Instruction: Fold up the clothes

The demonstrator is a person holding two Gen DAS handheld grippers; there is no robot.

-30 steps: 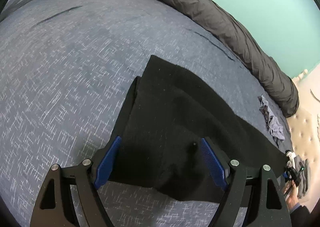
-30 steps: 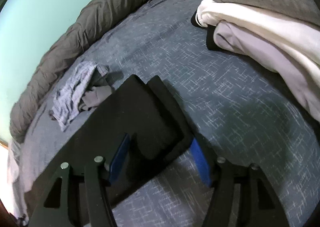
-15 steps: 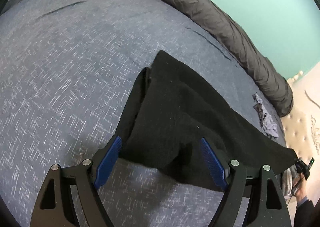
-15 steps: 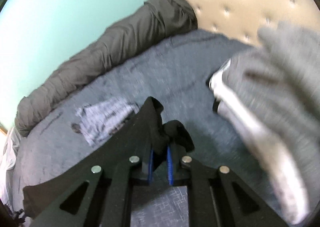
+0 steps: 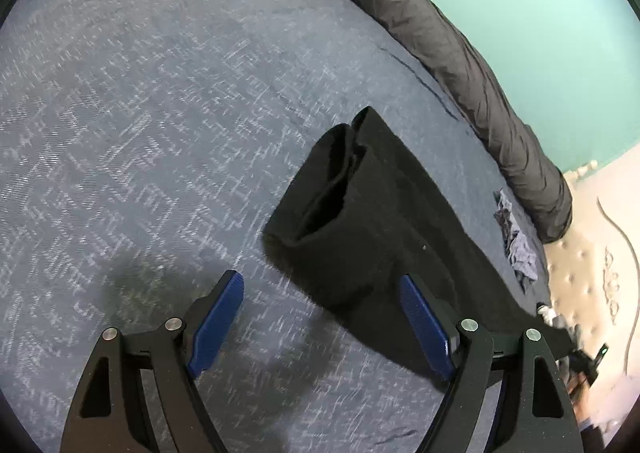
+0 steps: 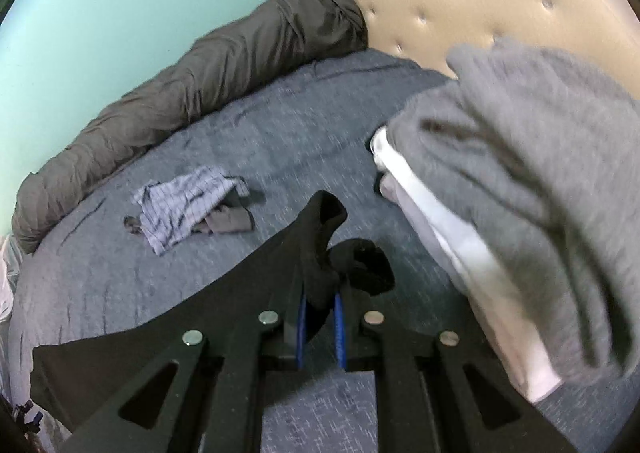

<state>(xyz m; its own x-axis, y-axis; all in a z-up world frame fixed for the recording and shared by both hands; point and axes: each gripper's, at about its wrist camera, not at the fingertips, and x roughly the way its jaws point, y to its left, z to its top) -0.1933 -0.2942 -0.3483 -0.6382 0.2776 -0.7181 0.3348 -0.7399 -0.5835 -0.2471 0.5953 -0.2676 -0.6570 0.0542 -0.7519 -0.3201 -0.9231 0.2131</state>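
The gray sweater is blurry and runs off the picture's right side. The white clothes under it are mostly covered. The right gripper hides part of the black pants.

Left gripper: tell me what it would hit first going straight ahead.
Probably the bedspread: the open left gripper aims at bare cover, with the black garment just right of centre. Depth is unclear.

Left claw black triangular-cutout arms, 2 blue ribbed pads, silver screws, right claw alike
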